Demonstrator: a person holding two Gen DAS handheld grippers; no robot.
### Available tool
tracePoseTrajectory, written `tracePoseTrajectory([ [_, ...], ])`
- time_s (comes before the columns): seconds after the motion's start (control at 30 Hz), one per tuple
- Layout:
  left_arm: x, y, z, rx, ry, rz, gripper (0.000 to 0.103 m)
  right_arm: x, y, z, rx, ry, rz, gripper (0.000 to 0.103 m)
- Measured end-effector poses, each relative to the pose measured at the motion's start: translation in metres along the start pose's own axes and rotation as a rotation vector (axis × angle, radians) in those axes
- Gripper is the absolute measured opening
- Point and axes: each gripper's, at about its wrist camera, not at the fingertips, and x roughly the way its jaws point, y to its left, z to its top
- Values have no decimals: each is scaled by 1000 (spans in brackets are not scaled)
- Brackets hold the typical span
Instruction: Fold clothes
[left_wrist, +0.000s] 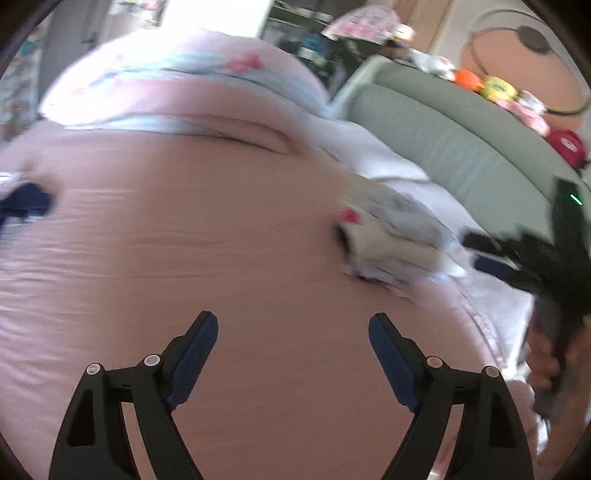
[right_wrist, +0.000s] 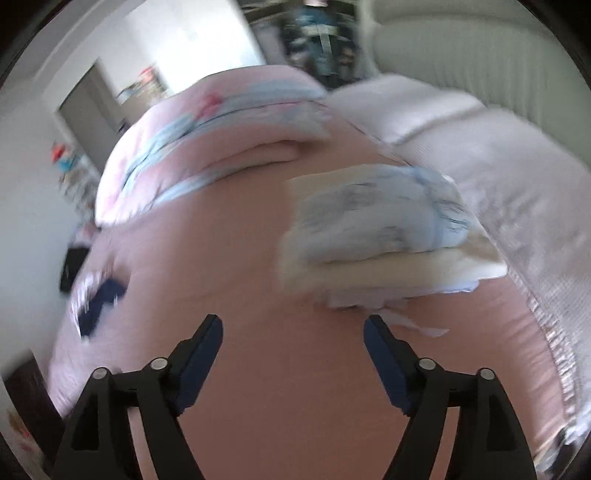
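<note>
a bed with a pink sheet (left_wrist: 229, 258) carries a stack of folded pale blue and cream clothes (right_wrist: 384, 236), set aside near the pillows; a dark blue garment (right_wrist: 99, 302) lies unfolded, well apart. left hand-held gripper (left_wrist: 293, 332) and right hand-held gripper (right_wrist: 293, 334) both gape wide, empty.

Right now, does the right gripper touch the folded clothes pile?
Cannot tell. In the right wrist view the right gripper stands open, beside the folded clothes pile; blur hides any gap.

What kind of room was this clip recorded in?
Most likely a bedroom. The work surface is a bed with a pink sheet, a padded grey-green headboard runs along one side, and a rolled pink duvet lies at the far end. A stack of folded clothes sits on the sheet.
</note>
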Motion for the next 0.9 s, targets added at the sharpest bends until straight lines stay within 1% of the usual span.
tracePoseTrajectory([
  [0.03,-10,11,4,-10,-10,36,84,-4,19,-4,-39,-2,-11,82],
  [0.07,-20,20,10,-21,-17,56,85,-8,34,-7,-63,1,-12,82],
  [0.13,-41,36,23,-37,-21,68,86,-14,63,-13,-102,10,-6,83],
  [0.17,-50,41,28,-37,-26,86,87,-17,76,-14,-114,13,1,83],
  [0.23,-69,50,35,-38,-52,143,87,-22,103,-17,-139,17,3,85],
  [0.27,-81,55,37,-39,-75,174,87,-23,116,-18,-155,21,-3,90],
  [0.3,-91,60,39,-44,-98,196,87,-24,128,-19,-170,24,-8,98],
  [0.33,-101,65,41,-52,-121,215,87,-25,139,-20,-181,18,-12,102],
  [0.4,-121,74,44,-59,-169,259,87,-28,162,-20,-197,-11,-24,103],
  [0.47,-136,86,46,-63,-190,293,87,-23,179,-18,-218,9,-21,103],
  [0.57,-159,101,45,-83,-207,303,87,-24,202,-20,-250,24,-9,103],
  [0.63,-177,109,40,-118,-228,283,87,-35,217,-27,-279,-1,-26,103],
  [0.73,-203,118,33,-156,-260,239,87,-62,232,-39,-327,-50,-78,103],
  [0.8,-217,117,25,-159,-259,252,87,-80,242,-48,-358,-83,-111,103],
  [0.9,-234,113,13,-145,-259,275,87,-114,246,-61,-384,-129,-116,103],
])
